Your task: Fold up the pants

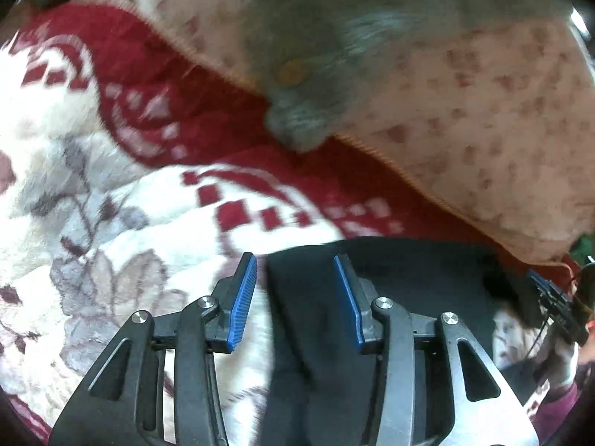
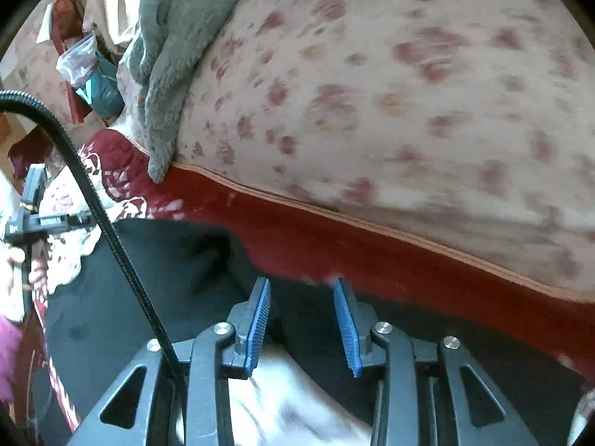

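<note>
You are holding two grippers over one pair of black pants [image 1: 409, 290], which is lying spread on a red-and-white patterned blanket [image 1: 230, 171].

Your left gripper [image 1: 295, 293] is standing with its blue pads parted. A black fold of the pants is running between them, but the pads are not pressing on it, so nothing is gripped.

Your right gripper [image 2: 302, 319] is likewise parted, hovering over the far edge of the pants, with black cloth and a pale patch of blanket showing between the pads. It is holding nothing.

Both tools are sitting at the same edge, well apart, probably so you can lift it evenly for a fold.

Behind are lying one large floral cushion [image 2: 390, 93] and one grey fleece cloth [image 2: 174, 55] draped on it. One black cable [image 2: 111, 230] is crossing the right view.
</note>
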`<move>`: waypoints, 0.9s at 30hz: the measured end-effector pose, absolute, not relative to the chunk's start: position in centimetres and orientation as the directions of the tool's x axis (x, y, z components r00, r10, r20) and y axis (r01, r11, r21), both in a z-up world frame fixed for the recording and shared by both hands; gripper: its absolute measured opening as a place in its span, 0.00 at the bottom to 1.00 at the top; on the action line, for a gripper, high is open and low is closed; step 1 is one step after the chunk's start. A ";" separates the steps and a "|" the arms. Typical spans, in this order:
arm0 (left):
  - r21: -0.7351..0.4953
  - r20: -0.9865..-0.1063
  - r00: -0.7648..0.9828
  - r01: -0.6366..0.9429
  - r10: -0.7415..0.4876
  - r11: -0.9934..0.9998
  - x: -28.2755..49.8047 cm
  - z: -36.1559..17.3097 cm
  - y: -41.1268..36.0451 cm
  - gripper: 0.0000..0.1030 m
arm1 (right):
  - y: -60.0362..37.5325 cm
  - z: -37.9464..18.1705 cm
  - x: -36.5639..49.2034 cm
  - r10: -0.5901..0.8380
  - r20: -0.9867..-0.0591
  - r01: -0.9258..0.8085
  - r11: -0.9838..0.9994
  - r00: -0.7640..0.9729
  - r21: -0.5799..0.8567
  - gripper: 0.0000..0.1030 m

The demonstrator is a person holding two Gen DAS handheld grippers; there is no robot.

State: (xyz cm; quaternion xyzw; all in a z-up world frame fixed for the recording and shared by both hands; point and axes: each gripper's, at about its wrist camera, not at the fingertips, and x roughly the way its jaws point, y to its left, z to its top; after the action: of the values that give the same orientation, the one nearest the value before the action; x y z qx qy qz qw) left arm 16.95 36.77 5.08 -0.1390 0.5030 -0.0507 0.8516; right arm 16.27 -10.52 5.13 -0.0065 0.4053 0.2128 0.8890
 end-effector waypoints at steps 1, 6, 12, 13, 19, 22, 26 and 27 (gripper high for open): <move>-0.277 -0.830 0.506 -0.013 -0.233 0.961 16.6 5.9 35.8 0.40 | -12.4 5.6 15.1 0.370 -0.717 -0.373 0.913 0.591 0.165 0.35; -0.214 -0.828 0.481 0.206 -0.289 0.955 16.7 7.0 28.3 0.46 | -18.8 6.4 11.0 0.314 -0.713 -0.334 0.935 0.626 0.118 0.45; -0.121 -0.872 0.405 0.365 -0.274 0.923 18.1 4.9 19.1 0.46 | -22.9 4.6 6.8 0.241 -0.740 -0.326 0.945 0.628 0.031 0.47; -0.113 -0.876 0.395 0.386 -0.275 0.916 18.2 4.7 18.2 0.46 | -23.1 4.1 6.5 0.229 -0.745 -0.335 0.942 0.627 0.008 0.47; -0.046 -0.893 0.355 0.539 -0.276 0.841 18.5 4.0 13.9 0.46 | -24.1 1.8 6.2 0.125 -0.769 -0.355 0.925 0.627 -0.139 0.48; -0.033 -0.900 0.337 0.579 -0.276 0.815 19.3 3.7 12.7 0.46 | -24.8 0.9 6.0 0.111 -0.775 -0.358 0.921 0.622 -0.156 0.49; -0.010 -0.898 0.355 0.572 -0.259 0.820 21.3 3.6 11.7 0.46 | -25.9 0.4 5.8 0.114 -0.764 -0.334 0.932 0.635 -0.139 0.49; -0.003 -0.897 0.362 0.569 -0.254 0.823 21.6 3.6 11.6 0.46 | -26.3 0.4 5.7 0.116 -0.759 -0.327 0.936 0.641 -0.133 0.49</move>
State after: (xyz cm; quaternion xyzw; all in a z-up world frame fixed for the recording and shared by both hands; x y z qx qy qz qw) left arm 21.56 11.57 3.55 0.1559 0.5047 -0.2537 0.8103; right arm 5.69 -26.31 0.40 -0.1302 0.4055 0.1234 0.8963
